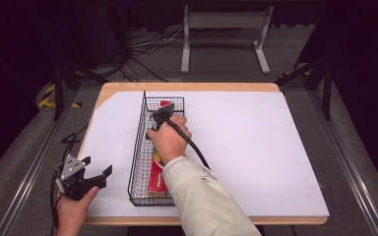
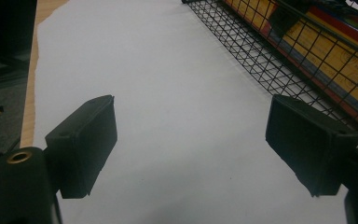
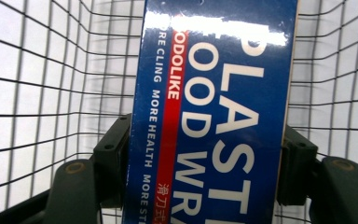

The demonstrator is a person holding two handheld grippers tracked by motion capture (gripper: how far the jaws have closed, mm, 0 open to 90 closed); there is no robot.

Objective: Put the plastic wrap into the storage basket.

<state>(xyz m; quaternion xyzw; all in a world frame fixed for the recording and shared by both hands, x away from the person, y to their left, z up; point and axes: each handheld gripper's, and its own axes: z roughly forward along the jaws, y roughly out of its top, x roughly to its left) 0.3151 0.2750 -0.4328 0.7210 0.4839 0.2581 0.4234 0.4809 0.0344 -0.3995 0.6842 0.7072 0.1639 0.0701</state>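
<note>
White paper is covering the wooden table (image 1: pixel 187 87) in front of me, and I am watching a black wire basket (image 1: pixel 139 147) standing lengthwise on it. I am holding my right gripper (image 3: pixel 205 161) inside the basket's far end with the arm stretched forward over it, its jaws pressing both sides of a blue plastic wrap box (image 3: pixel 214 93) running straight ahead between them. My left gripper (image 2: pixel 191 149) is resting low by the near table edge, jaws spread wide over bare paper, the basket lying just beyond its right jaw.
</note>
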